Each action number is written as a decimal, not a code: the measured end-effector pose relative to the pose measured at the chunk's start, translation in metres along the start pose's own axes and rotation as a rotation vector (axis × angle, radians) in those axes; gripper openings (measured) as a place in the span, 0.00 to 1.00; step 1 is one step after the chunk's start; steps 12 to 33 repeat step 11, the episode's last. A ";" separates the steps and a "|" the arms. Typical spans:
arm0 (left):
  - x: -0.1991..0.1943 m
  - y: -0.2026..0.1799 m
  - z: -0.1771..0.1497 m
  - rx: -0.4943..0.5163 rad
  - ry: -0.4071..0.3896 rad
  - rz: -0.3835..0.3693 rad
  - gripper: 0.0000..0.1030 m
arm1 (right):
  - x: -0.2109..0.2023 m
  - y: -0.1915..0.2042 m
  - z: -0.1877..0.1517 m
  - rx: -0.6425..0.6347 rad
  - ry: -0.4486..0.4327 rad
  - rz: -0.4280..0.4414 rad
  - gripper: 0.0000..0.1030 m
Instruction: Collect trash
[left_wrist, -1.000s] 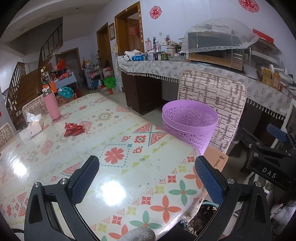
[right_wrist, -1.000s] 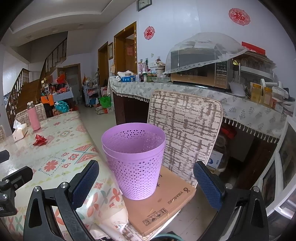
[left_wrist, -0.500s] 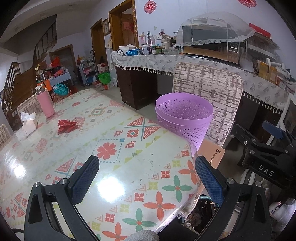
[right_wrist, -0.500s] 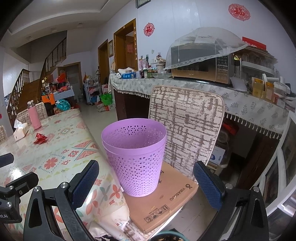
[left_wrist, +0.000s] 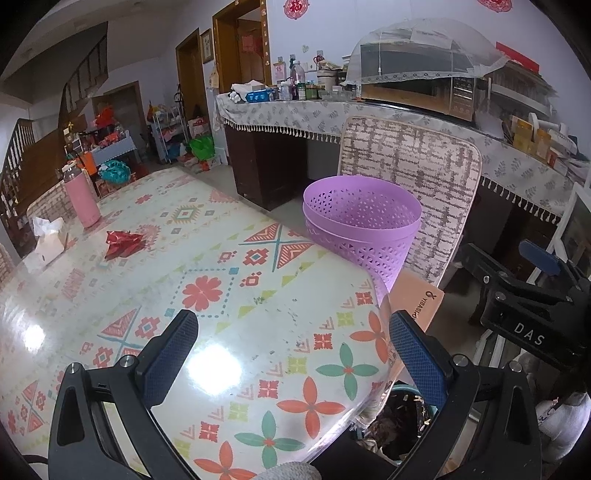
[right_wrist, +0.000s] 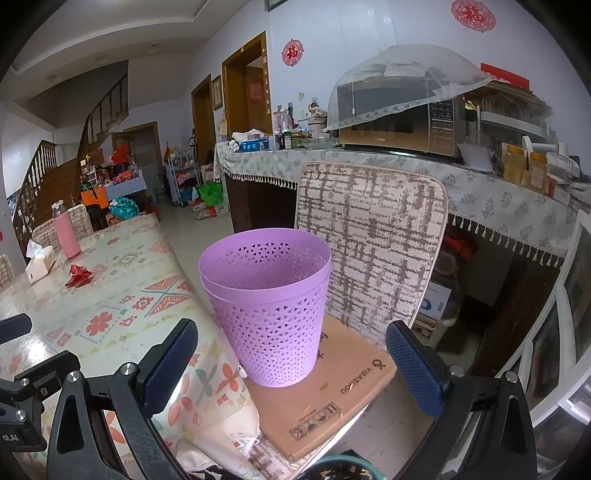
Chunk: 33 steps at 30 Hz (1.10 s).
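A crumpled red wrapper (left_wrist: 123, 243) (right_wrist: 78, 275) lies far out on the patterned table (left_wrist: 229, 295). A purple perforated bin (left_wrist: 364, 225) (right_wrist: 269, 302) stands on a cardboard box (right_wrist: 332, 398) on a chair seat at the table's right edge. My left gripper (left_wrist: 291, 356) hovers open over the near end of the table, well short of the wrapper, with nothing between its fingers. My right gripper (right_wrist: 291, 363) is open and empty, facing the bin from close by. Its black body (left_wrist: 528, 314) shows at the right of the left wrist view.
A pink bottle (left_wrist: 80, 199) and a tissue box (left_wrist: 48, 242) stand beyond the wrapper. The padded chair back (right_wrist: 369, 243) rises behind the bin. A cloth-covered counter (right_wrist: 369, 162) with a microwave runs behind. A dark bin with waste (left_wrist: 402, 421) sits on the floor below.
Both grippers have drifted slightly, so the bin and table sit a little differently in each view. Both stay open and the wrapper has not moved.
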<state>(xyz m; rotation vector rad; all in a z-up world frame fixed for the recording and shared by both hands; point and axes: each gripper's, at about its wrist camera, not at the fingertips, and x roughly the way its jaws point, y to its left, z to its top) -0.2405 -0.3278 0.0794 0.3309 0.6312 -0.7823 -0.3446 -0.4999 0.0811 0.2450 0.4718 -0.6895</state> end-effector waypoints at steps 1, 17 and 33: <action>0.001 0.000 0.000 -0.002 0.001 -0.002 1.00 | 0.000 0.001 0.000 -0.002 0.001 0.001 1.00; 0.004 0.022 -0.006 -0.062 0.024 -0.014 1.00 | 0.009 0.021 0.003 -0.037 0.035 0.029 1.00; 0.004 0.022 -0.006 -0.062 0.024 -0.014 1.00 | 0.009 0.021 0.003 -0.037 0.035 0.029 1.00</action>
